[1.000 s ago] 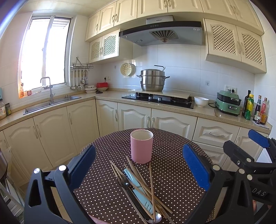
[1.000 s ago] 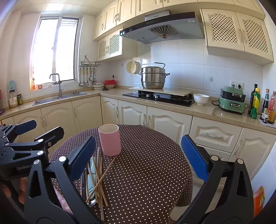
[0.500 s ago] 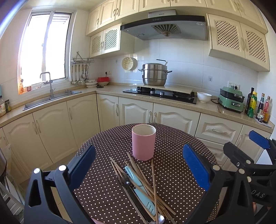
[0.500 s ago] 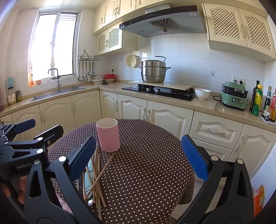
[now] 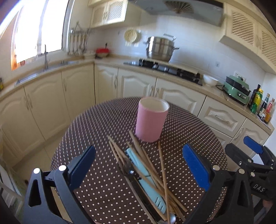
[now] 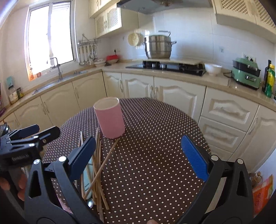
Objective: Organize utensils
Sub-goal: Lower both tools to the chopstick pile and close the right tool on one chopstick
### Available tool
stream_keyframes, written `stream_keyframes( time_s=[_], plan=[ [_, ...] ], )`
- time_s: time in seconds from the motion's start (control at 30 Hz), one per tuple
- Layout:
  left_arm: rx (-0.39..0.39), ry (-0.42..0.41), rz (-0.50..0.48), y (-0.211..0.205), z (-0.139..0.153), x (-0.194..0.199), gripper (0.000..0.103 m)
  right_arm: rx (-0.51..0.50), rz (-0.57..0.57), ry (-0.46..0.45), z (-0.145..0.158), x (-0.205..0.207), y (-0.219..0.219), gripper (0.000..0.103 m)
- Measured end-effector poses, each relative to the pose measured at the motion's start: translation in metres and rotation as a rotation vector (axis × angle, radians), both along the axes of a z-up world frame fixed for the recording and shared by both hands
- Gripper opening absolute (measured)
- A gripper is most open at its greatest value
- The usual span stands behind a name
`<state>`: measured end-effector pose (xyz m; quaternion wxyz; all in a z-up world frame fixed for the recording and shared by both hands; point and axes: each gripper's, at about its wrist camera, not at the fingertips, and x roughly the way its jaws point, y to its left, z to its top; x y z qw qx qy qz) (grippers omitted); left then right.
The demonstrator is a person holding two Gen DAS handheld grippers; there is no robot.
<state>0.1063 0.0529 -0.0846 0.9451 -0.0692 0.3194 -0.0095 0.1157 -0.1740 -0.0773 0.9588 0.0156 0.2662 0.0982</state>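
My left hand-held gripper (image 5: 138,165) hangs released over the chopsticks (image 5: 146,160) heaped on the near counter (image 5: 96,131). My right hand-held gripper (image 6: 138,157), also released, holds nothing; the pink cup (image 6: 110,119) stands just beyond the heap.

A home kitchen. Cream cabinets (image 6: 179,96) below a counter, sink (image 6: 51,84) under the window (image 6: 50,34) at left, hob (image 6: 165,66) with a steel pot (image 6: 157,46) at centre, hood (image 5: 174,8) at top, bottles (image 5: 257,100) far right.
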Motion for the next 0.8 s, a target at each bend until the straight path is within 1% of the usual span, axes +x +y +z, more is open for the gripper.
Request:
stream_keyframes(
  time_s=[0.1, 0.17, 0.23, 0.27, 0.33, 0.37, 0.4, 0.43, 0.47, 0.5, 0.57, 0.63, 0.8],
  plan=[
    [-0.05, 0.095, 0.0, 0.014, -0.023, 0.017, 0.099, -0.012, 0.022, 0.062, -0.019, 0.018, 0.007, 0.097],
    [-0.087, 0.149, -0.003, 0.021, -0.038, 0.025, 0.095, -0.022, 0.034, 0.118, -0.033, 0.03, 0.013, 0.097],
    [-0.145, 0.204, 0.002, 0.032, -0.054, 0.035, 0.078, -0.023, 0.059, 0.154, -0.043, 0.038, 0.018, 0.096],
    [-0.18, 0.237, 0.005, 0.037, -0.062, 0.04, 0.074, -0.027, 0.071, 0.174, -0.048, 0.043, 0.022, 0.093],
    [-0.211, 0.269, 0.014, 0.042, -0.074, 0.046, 0.065, -0.027, 0.098, 0.22, -0.06, 0.051, 0.028, 0.087],
    [-0.214, 0.282, 0.015, 0.043, -0.079, 0.05, 0.064, -0.024, 0.115, 0.247, -0.066, 0.057, 0.032, 0.083],
    [-0.21, 0.297, 0.018, 0.044, -0.084, 0.052, 0.06, -0.023, 0.124, 0.263, -0.069, 0.06, 0.035, 0.081],
    [-0.209, 0.303, 0.022, 0.044, -0.087, 0.053, 0.057, -0.015, 0.139, 0.287, -0.074, 0.065, 0.039, 0.076],
    [-0.209, 0.306, 0.024, 0.044, -0.09, 0.054, 0.056, -0.008, 0.149, 0.305, -0.078, 0.07, 0.042, 0.069],
    [-0.206, 0.312, 0.032, 0.045, -0.093, 0.057, 0.056, -0.006, 0.155, 0.318, -0.081, 0.072, 0.044, 0.066],
    [-0.206, 0.314, 0.047, 0.047, -0.094, 0.061, 0.056, 0.001, 0.166, 0.349, -0.087, 0.08, 0.05, 0.054],
    [-0.187, 0.316, 0.065, 0.047, -0.094, 0.066, 0.056, 0.014, 0.182, 0.381, -0.092, 0.089, 0.055, 0.051],
    [-0.165, 0.311, 0.097, 0.049, -0.09, 0.075, 0.056, 0.058, 0.212, 0.464, -0.103, 0.112, 0.069, 0.035]
  ],
)
